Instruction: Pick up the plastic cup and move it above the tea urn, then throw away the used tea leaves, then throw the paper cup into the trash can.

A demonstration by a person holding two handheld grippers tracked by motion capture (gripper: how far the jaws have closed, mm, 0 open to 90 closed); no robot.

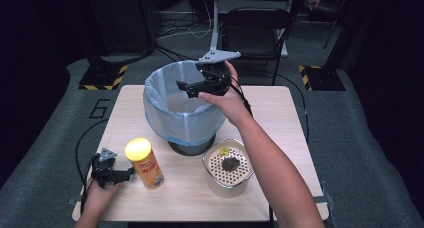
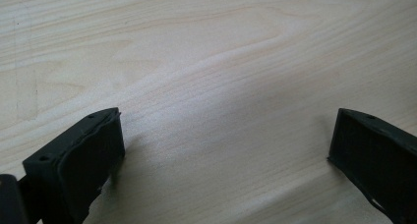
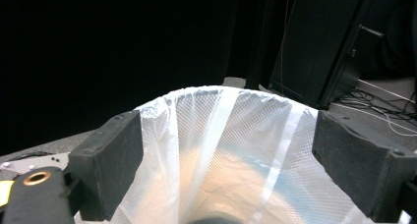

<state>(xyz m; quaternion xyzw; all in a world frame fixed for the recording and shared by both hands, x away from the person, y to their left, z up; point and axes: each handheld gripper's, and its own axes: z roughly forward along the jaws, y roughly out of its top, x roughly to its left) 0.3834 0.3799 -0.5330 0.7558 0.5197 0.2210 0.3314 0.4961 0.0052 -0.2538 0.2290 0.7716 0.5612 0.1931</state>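
While the right gripper hangs with jaws spread and empty over the mouth of the bag-lined bin, seemingly placed to drop scraps in, the strainer pot with its dark scrap sits at five o'clock from the bin. At seven o'clock, the left gripper rests open, empty, beside the yellow-lidded can, apparently waiting.

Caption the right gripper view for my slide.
Right gripper, jaws open and empty, poised over the bag-lined bin.
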